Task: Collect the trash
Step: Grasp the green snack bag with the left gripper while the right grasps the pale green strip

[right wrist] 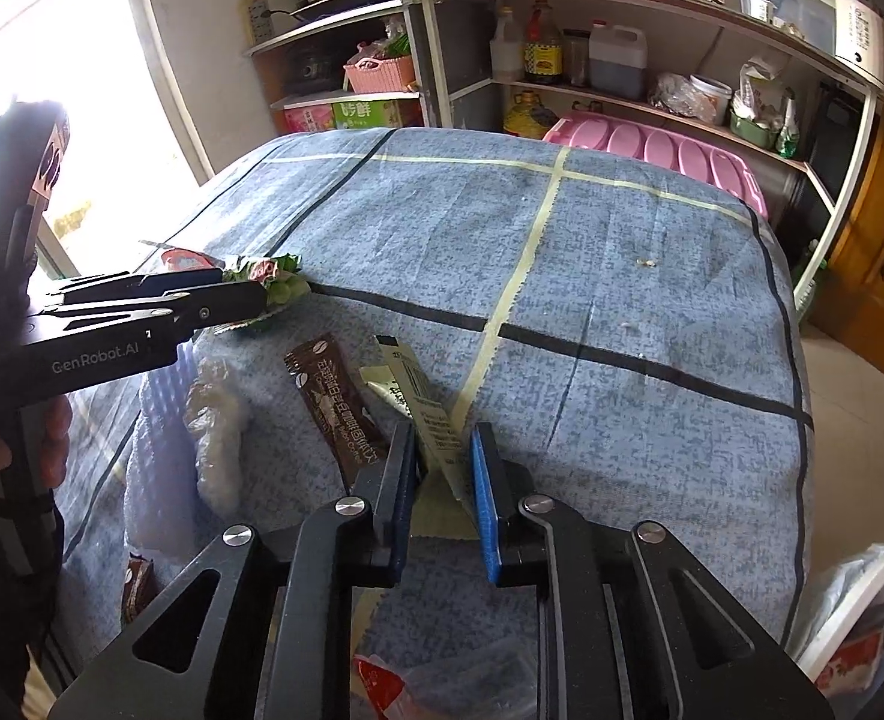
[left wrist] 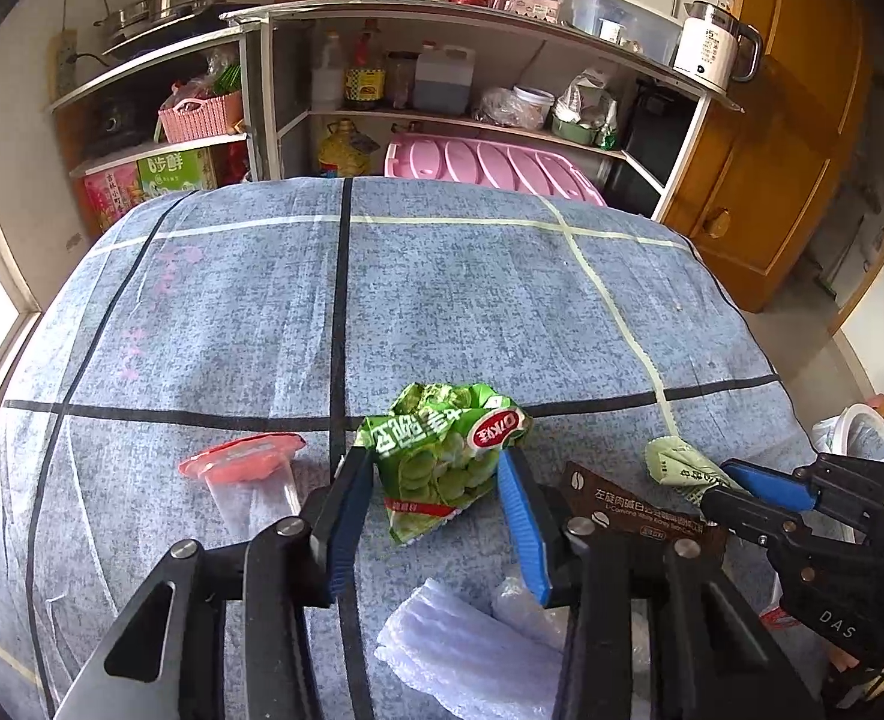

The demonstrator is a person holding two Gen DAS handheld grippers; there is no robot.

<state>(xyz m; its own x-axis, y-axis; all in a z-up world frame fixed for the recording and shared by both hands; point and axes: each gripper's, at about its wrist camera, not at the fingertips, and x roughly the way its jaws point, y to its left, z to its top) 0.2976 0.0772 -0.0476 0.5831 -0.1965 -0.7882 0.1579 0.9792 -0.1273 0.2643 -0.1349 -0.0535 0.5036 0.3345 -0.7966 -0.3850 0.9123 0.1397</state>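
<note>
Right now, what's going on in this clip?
A person is clearing trash off a cloth-covered table with two tools. The left hand-held gripper has its jaws around a crumpled green snack bag, seemingly gripping it. The right hand-held gripper is pinching a pale green sachet. A brown coffee sachet, a red-lidded clear pouch and white foam wrap lie uncollected on the table.
</note>
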